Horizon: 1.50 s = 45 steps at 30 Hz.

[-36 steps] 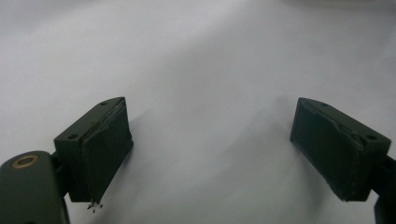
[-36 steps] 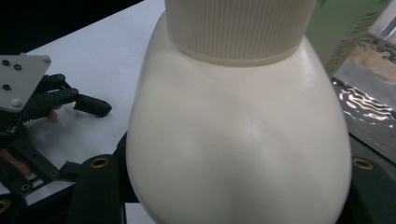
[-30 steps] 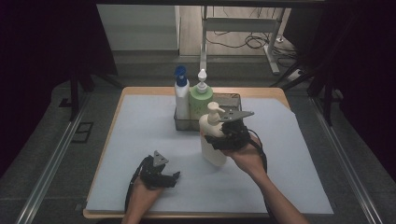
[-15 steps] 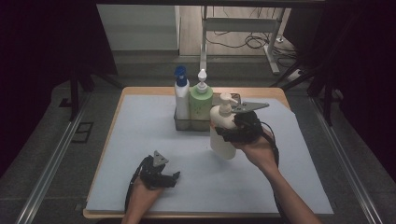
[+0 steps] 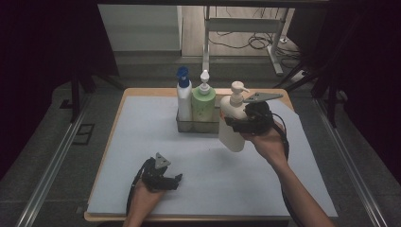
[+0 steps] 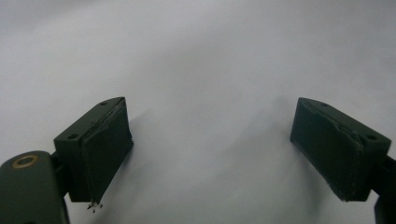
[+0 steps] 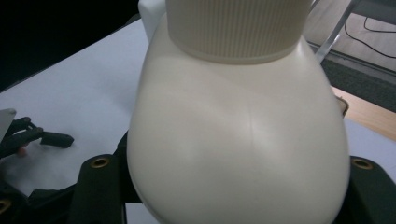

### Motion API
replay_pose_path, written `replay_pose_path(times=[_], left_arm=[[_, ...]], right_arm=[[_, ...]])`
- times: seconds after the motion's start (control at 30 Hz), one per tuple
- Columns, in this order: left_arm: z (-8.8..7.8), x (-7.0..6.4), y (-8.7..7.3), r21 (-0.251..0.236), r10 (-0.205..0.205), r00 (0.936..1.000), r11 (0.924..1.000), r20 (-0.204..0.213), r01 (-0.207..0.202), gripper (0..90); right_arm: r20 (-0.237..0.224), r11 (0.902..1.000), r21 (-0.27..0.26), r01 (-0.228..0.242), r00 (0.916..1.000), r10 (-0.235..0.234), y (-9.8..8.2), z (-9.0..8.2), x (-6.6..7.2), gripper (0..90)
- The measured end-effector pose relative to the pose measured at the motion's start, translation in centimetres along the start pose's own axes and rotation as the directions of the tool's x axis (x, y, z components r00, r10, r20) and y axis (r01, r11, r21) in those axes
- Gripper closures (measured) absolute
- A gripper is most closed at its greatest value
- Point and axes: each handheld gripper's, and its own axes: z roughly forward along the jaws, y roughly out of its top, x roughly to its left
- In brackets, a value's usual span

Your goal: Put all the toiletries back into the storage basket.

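- A person's right gripper [image 5: 236,124] carries a cream pump bottle [image 5: 231,124] above the white surface [image 5: 142,142], its fingers clamped on the bottle's broad body just below the ribbed collar; the right gripper view shows the pale shoulder of the cream pump bottle [image 7: 238,140] bulging between the two black jaws.
- The bottle hangs clear of the surface, roughly upright, just to the right of a small grey rack [image 5: 201,125] at the far middle of the surface.
- Two bottles already stand in that rack: a white bottle with a blue cap [image 5: 184,99] on the left and a green pump bottle [image 5: 204,101] beside it. The rack's right end, next to the green one, looks to be the spot left for the third, though the carried bottle hides much of it.
- Judged from this, the work is well along: two of three bottles are stowed and the last is picked up and brought close. What remains is to line it up over the free space, lower it in upright and let go.
- The left gripper [image 5: 163,177] rests idle near the front edge of the surface, well apart from the rack. In the left gripper view its fingers [image 6: 100,149] stand wide with nothing but bare white surface between them.
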Motion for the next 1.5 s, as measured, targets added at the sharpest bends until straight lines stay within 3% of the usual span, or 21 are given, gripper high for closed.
replay_pose_path(times=[0.7, 1.5], left_arm=[[0.0, 0.0, 0.0, 0.003, 0.002, 1.0, 1.0, -0.002, -0.002, 12.0], [0.0, 0.0, 0.0, 0.002, 0.004, 1.0, 1.0, -0.001, -0.004, 12.0]], right_arm=[[0.074, 0.9971, -0.045, -0.061, 0.9952, 0.064, 1.8, 1.7, -3.0, 37.0], [0.136, 0.9937, -0.077, -0.082, 0.9864, 0.091, 4.0, 5.7, -5.2, 37.0]])
